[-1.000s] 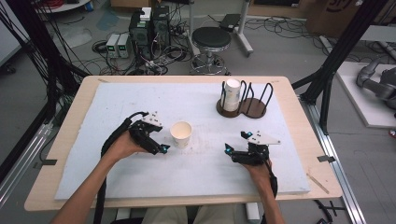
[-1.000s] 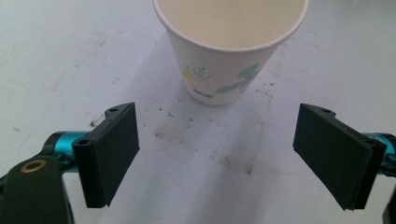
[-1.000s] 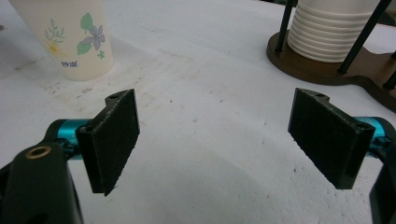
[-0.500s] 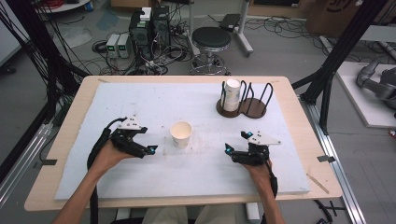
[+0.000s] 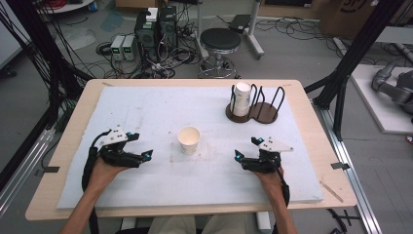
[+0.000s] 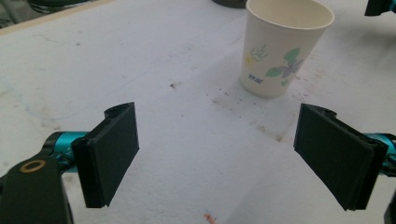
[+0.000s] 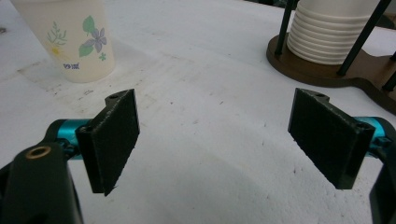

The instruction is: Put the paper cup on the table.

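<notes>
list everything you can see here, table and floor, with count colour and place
paper cup: 1, cream with a flower print, upright at the middle of the mat, open end up
cup stack: 1 stack, white, in the left ring of the holder
cup holder: 1, dark brown base with black wire loops, far right of the mat
mat: 1, white, covers most of the table
table: 1, light wood
stool: 1, black seat, on the floor beyond the table
computer boxes: 2, dark, on the floor with cables
left tongs: 1, black, open, left of the paper cup
right tongs: 1, black, open, right of the paper cup
</notes>
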### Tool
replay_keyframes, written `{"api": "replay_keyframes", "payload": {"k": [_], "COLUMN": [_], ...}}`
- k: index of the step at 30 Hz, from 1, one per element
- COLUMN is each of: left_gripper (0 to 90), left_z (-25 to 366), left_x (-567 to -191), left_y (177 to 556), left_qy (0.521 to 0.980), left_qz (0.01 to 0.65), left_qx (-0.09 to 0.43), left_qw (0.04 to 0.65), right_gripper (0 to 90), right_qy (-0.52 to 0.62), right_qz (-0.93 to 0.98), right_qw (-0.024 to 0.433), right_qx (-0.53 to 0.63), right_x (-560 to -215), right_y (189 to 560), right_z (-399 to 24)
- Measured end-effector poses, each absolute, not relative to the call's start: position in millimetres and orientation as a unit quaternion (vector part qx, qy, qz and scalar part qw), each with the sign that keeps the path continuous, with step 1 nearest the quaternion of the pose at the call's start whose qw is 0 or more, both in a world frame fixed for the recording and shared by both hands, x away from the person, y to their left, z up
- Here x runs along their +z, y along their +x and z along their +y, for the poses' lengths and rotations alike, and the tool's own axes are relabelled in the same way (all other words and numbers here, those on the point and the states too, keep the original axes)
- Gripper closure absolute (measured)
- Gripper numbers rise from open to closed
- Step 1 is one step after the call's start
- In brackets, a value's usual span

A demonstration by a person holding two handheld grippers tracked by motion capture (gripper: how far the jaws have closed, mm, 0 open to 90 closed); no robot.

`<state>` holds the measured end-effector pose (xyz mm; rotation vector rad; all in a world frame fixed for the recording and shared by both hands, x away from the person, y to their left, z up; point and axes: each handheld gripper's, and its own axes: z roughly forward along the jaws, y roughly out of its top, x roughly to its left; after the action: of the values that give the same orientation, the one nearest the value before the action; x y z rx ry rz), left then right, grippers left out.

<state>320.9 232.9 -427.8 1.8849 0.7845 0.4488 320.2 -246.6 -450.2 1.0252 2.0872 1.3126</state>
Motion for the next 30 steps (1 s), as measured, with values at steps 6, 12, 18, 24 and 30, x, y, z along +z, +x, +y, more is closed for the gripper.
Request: {"api": "replay_keyframes", "payload": {"k": [6,12,18,24,30], "left_gripper": [14.0,14.0,14.0,14.2,14.3], "left_z": [246,253,257,261,264], "left_x": [-437,-446,-449,-457,-457], "left_y": [313,309,308,307,306], "left_qy": [0.752,0.734,0.724,0.718,0.708], "left_qz": [0.342,0.355,0.360,0.367,0.368], "left_qx": [0.213,0.228,0.240,0.246,0.245], "left_qw": [0.522,0.532,0.537,0.538,0.551], "right_gripper": [16.8,16.8,16.8,16.8,16.8], "right_qy": [0.368,0.368,0.370,0.365,0.366], "right_qz": [0.761,0.760,0.760,0.759,0.756], "right_qw": [0.237,0.236,0.235,0.236,0.235], "right_qx": [0.479,0.480,0.480,0.485,0.489], "right_x": [-450,-450,-450,-450,-450], "right_y": [320,319,319,319,317], "right_z": [-247,-247,-247,-248,-248]}}
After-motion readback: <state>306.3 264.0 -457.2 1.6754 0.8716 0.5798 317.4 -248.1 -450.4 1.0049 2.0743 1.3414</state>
